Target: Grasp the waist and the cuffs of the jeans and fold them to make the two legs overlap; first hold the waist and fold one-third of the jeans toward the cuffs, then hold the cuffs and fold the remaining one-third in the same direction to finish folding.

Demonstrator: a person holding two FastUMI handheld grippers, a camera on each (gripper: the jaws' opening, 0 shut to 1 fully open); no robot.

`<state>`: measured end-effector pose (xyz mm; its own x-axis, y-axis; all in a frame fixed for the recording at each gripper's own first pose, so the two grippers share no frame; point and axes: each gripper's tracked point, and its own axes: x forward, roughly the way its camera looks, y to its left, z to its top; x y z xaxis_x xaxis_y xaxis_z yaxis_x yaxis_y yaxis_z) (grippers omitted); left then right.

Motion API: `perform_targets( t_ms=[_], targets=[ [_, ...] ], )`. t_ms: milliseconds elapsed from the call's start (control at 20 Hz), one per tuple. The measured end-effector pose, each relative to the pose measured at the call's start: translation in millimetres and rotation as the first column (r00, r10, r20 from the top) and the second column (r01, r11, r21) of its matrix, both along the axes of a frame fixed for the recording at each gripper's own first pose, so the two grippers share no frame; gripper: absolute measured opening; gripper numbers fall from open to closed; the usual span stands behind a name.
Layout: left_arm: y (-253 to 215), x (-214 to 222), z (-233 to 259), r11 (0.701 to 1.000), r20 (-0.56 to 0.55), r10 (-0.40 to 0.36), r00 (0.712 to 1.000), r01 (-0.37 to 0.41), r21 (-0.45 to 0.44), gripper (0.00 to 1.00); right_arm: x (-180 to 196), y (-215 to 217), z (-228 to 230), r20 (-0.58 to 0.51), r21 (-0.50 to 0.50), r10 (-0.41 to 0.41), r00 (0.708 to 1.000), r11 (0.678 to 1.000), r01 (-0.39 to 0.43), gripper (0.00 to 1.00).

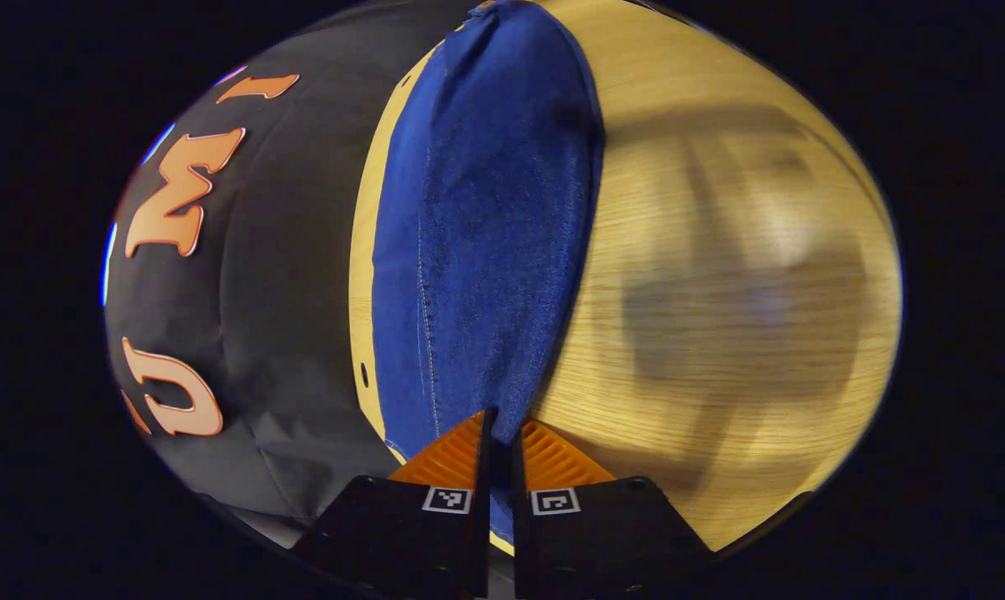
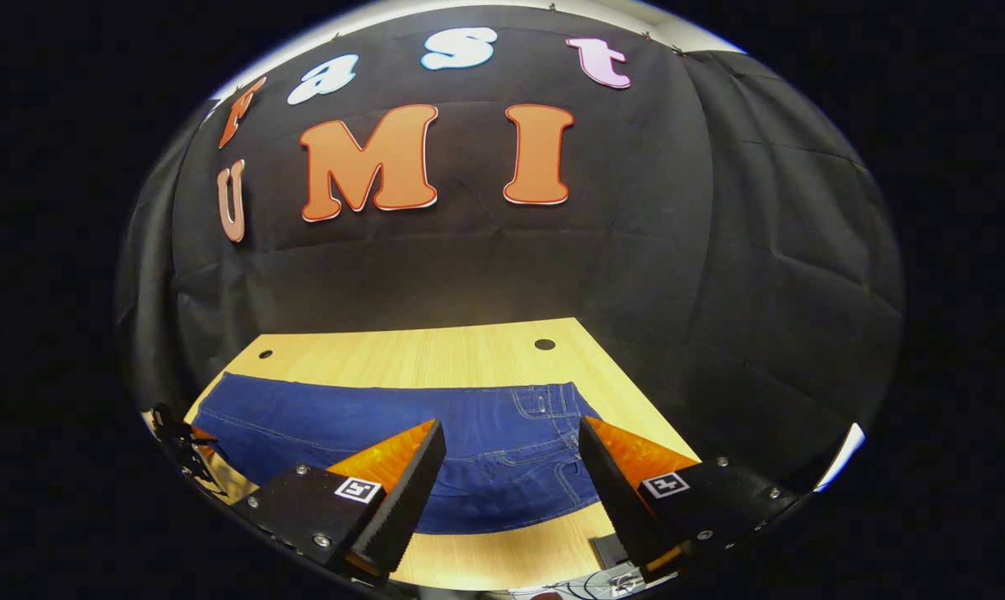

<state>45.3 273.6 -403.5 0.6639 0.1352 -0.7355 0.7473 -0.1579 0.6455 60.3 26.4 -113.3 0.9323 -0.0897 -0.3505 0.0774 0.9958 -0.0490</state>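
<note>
Pinching blue fabric, left claw (image 1: 501,433) has fingers pressed together on jeans (image 1: 486,242), apparently near a leg end; wooden tabletop (image 1: 719,275) beneath, blurred. Right gripper view: right claw (image 2: 511,454) spread, above jeans lying flat on tabletop, waist (image 2: 552,404) rightward.

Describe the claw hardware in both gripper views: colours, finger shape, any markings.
Both match. The left claw has two wedge-shaped fingers with ribbed orange backs, mounted on black bodies with screws; each body carries a small square black-and-white fiducial tag. The right claw has the same orange wedges, with black serrated inner pads, silver screws and a tag on each body. No cables visible.
</note>
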Motion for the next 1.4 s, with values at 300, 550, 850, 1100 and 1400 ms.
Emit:
perform_targets(
  t_ms=[300, 550, 850, 1100, 1400],
  targets=[
    [-0.6, -5.1, 0.5, 1.0, -0.068, 0.023, 0.997, -0.023, 0.01, 0.04, -14.7, -56.5, -24.9, -0.087, -0.474, 0.101, 0.991, 0.871, -0.131, 0.99],
    [1.7, -10.4, 0.9, 0.997, -0.083, 0.062, 0.995, -0.065, -0.033, 0.02, -25.1, -81.8, -82.0, -0.272, -0.68, 0.146, 0.951, 0.67, -0.298, 0.99],
    [-0.1, -13.4, 2.3, 0.993, -0.075, 0.112, 0.991, -0.115, -0.037, 0.03, -14.1, -83.1, -136.6, -0.431, -0.814, 0.228, 0.873, 0.318, -0.485, 0.98],
    [-0.1, -14.4, 2.4, 0.989, -0.076, 0.142, 0.987, -0.145, -0.037, 0.02, 0.9, -82.7, -172.3, -0.524, -0.803, 0.259, 0.811, 0.167, -0.572, 0.98],
    [-0.8, -12.6, 3.8, 0.986, -0.062, 0.158, 0.986, -0.16, -0.034, 0.02, 14.7, -88.6, -197.5, -0.621, -0.761, 0.293, 0.727, -0.003, -0.648, 0.99]
  ],
)
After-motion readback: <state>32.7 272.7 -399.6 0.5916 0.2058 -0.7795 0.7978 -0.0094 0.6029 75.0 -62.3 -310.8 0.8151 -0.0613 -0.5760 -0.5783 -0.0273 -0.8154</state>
